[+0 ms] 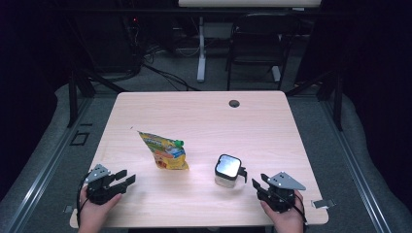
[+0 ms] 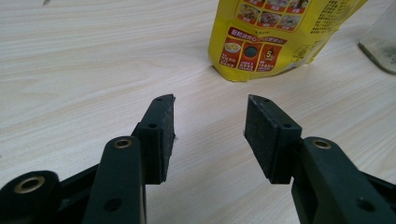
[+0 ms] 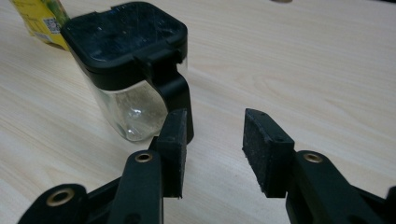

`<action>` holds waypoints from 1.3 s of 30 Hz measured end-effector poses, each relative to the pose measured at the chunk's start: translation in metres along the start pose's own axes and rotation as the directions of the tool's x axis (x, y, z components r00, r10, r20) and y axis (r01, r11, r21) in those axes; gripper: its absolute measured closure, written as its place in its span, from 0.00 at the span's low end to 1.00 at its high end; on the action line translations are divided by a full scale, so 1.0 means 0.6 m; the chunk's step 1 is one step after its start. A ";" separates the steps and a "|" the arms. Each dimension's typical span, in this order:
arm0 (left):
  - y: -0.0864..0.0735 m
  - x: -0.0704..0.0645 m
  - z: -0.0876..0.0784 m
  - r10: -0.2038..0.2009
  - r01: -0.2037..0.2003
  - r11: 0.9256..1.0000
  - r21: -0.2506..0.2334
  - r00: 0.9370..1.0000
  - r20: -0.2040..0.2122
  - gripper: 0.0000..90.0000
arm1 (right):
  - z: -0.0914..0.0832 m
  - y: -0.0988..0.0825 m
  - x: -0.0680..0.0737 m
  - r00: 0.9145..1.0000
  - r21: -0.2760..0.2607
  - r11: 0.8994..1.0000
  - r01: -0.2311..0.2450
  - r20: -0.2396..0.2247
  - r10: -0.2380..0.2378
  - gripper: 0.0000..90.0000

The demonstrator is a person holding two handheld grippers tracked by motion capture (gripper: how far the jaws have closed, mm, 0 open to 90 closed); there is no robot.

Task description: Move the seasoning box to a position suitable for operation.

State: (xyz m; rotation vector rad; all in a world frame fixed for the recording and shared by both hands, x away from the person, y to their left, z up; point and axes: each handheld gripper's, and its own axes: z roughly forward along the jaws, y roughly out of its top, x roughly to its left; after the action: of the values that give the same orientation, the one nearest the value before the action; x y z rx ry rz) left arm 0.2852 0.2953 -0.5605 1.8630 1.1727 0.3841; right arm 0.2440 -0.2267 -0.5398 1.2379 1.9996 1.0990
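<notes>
- High view: the work looks barely begun, as I judge it. The yellow spouted food pouch (image 1: 164, 151) lies flat on the bench (image 1: 272, 126), left of centre, its green cap (image 1: 179, 142) pointing toward the right, and nothing grips it.
- The clear jar with a black flip lid (image 1: 227, 171) stands upright to the right of the pouch, apart from it; its lid looks closed and it seems to be empty.
- Whatever is to be done with pouch and jar, a first grasp is yet to come.
- The left gripper (image 1: 124, 178) sits at the near left of the bench in a person's hand, lying roughly level and aimed toward the pouch, which is near but not touched.
- Left gripper view: both fingers (image 2: 161, 135) are spread apart with only bare bench between them; the pouch's bottom edge (image 2: 261, 51) lies just ahead.
- The right gripper (image 1: 259, 183) is at the near right, aimed up and left at the jar.
- Right gripper view: its fingers (image 3: 264, 149) are released too, nothing between them; the jar (image 3: 126, 70) stands just beyond the left fingertip, its black lid tab (image 3: 175, 93) nearest.
</notes>
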 end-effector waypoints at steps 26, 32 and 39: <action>-0.010 -0.008 -0.019 0.019 -0.019 1.000 -0.004 1.000 0.010 0.64 | 0.056 0.018 0.024 0.996 0.066 0.995 0.079 -0.041 -0.076 0.68; -0.010 -0.009 -0.017 0.014 -0.014 1.000 -0.004 1.000 0.017 0.64 | 0.070 0.015 0.026 0.993 0.110 0.987 0.119 -0.035 -0.115 0.79; -0.010 -0.007 -0.020 0.015 -0.014 1.000 -0.009 1.000 0.017 0.64 | 0.070 0.013 0.027 0.992 0.108 0.986 0.125 -0.047 -0.120 0.84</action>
State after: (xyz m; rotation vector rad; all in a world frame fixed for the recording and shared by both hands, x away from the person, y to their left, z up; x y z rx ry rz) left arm 0.2719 0.2987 -0.5576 1.8643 1.1447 0.3803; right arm 0.2733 -0.1948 -0.5556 1.1376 2.1622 0.9730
